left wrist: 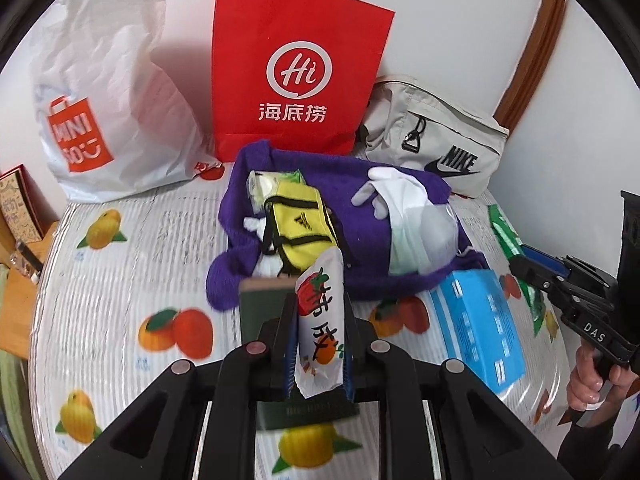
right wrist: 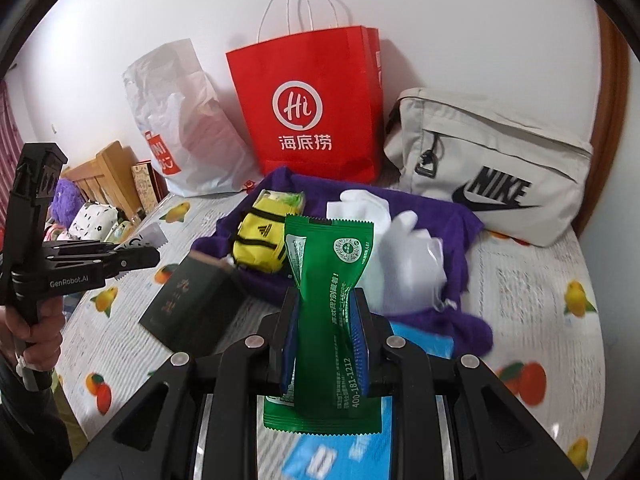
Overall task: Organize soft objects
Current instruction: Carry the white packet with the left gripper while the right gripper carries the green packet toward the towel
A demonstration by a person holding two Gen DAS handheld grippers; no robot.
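The left gripper (left wrist: 318, 344), low centre in its view, is clamped on a white packet (left wrist: 320, 320) printed with a strawberry. The right gripper (right wrist: 328, 336), low centre in its own view, pinches a green packet (right wrist: 328, 304). Behind both, mid-frame, a purple cloth (left wrist: 360, 216) lies heaped with a yellow pouch (left wrist: 300, 224) and white gloves (left wrist: 400, 200); a red bag (left wrist: 296, 72) stands at the top.

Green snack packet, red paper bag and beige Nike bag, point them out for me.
green snack packet (right wrist: 340, 256), right wrist view, printed upper face
red paper bag (left wrist: 298, 76), left wrist view, round logo
beige Nike bag (right wrist: 492, 152), right wrist view, front panel
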